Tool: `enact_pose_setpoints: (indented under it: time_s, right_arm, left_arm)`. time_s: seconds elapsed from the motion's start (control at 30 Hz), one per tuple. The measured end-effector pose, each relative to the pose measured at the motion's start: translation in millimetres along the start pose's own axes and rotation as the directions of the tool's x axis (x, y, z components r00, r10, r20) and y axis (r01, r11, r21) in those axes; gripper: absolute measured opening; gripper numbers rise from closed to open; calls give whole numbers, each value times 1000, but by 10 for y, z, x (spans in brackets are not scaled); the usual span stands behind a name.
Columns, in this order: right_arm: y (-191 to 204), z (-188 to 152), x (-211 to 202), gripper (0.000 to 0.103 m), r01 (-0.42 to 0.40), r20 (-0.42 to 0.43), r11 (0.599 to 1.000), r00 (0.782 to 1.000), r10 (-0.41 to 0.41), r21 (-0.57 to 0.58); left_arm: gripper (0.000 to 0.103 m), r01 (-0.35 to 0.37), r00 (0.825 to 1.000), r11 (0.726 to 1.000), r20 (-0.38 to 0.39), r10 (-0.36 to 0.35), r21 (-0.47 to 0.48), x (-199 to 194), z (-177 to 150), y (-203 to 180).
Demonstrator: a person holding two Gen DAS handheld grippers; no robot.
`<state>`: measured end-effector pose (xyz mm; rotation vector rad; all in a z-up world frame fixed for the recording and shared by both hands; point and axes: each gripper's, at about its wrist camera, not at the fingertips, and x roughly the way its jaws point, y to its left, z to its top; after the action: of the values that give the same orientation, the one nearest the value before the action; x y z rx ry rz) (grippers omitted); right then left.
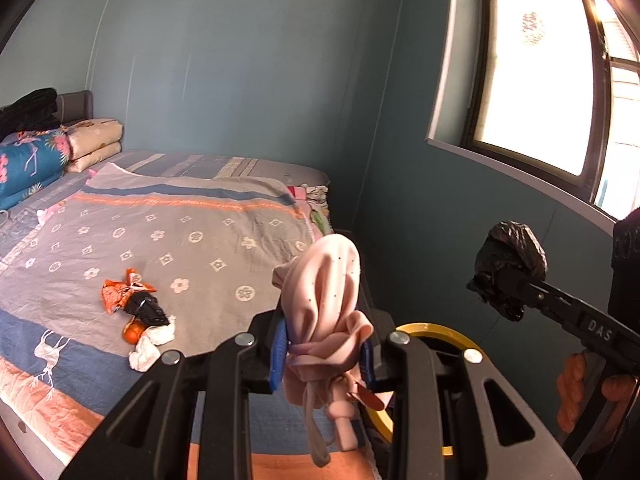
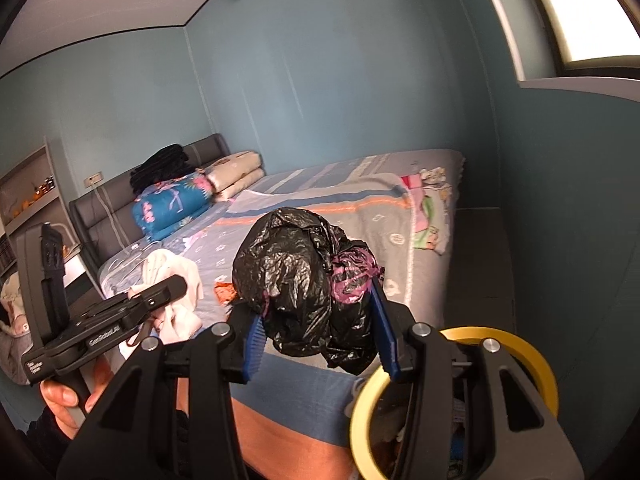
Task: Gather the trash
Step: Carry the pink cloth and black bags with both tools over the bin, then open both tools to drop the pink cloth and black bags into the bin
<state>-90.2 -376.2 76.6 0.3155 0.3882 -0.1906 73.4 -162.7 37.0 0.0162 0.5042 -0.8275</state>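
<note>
In the lower left of the left wrist view, some trash is not yet collected: an orange wrapper (image 1: 120, 293), a small black bag (image 1: 146, 309) and white tissue (image 1: 150, 346) lie together on the bed (image 1: 224, 240). In the lower middle, the left gripper (image 1: 324, 354) is clenched on a pink cloth bundle (image 1: 324, 300). At the right edge, the right gripper (image 1: 506, 276) grasps a crumpled black plastic bag (image 1: 514, 256). Below them a yellow-rimmed bin (image 1: 436, 330) waits, so I judge the task about half done.

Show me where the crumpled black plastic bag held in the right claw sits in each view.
Left wrist view: crumpled black plastic bag at right edge, mid-height, clamped in the right claw.
Right wrist view: centre, filling the claw.
Shared landmark: folded blue floral quilt at the bed's head.
</note>
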Motion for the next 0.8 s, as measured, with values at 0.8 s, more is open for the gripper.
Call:
enact_pose_setpoints:
  time_s: [0.8]
  right_arm:
    - [-1043,-201,113,45,137,-82,979,989,-125,152]
  left_arm:
    - [27,156,969,984,-208,-135,91,989,-292,-843]
